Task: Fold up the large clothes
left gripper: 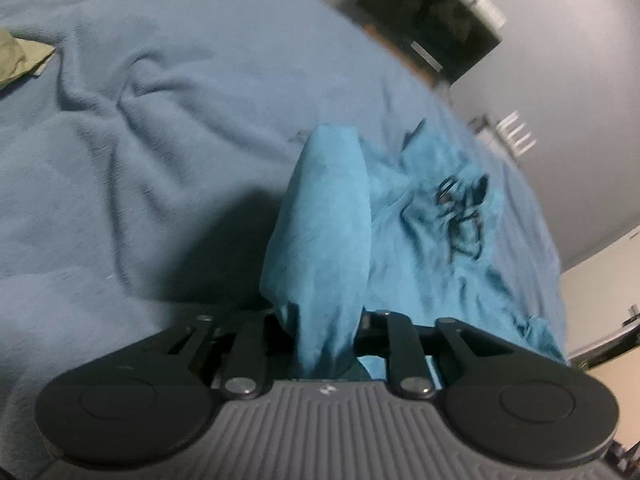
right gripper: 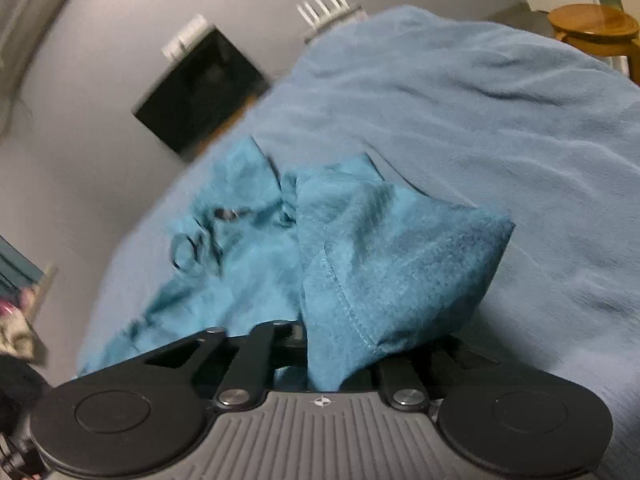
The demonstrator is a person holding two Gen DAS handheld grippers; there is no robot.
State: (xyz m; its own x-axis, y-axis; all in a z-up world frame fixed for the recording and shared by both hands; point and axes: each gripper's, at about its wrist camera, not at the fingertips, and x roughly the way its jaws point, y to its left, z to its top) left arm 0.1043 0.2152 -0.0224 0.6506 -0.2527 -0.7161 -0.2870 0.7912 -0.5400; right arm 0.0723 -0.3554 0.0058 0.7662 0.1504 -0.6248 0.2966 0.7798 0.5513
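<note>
A teal garment [left gripper: 424, 248] with a black print lies crumpled on a bed under a light blue blanket [left gripper: 152, 152]. In the left wrist view a bunched fold of it rises from the bed into my left gripper [left gripper: 320, 344], which is shut on the cloth; the fabric hides the fingertips. In the right wrist view the same teal garment [right gripper: 240, 264] spreads to the left, and a hemmed, stitched edge of it is drawn up into my right gripper [right gripper: 336, 364], shut on it with the fingertips covered. The blanket [right gripper: 500, 128] fills the right side.
A green cloth [left gripper: 20, 56] lies at the blanket's far left edge. A black screen [left gripper: 432, 16] hangs on the grey wall beyond the bed, also the black screen [right gripper: 200, 92]. A wooden stool [right gripper: 596, 28] stands past the bed's far corner.
</note>
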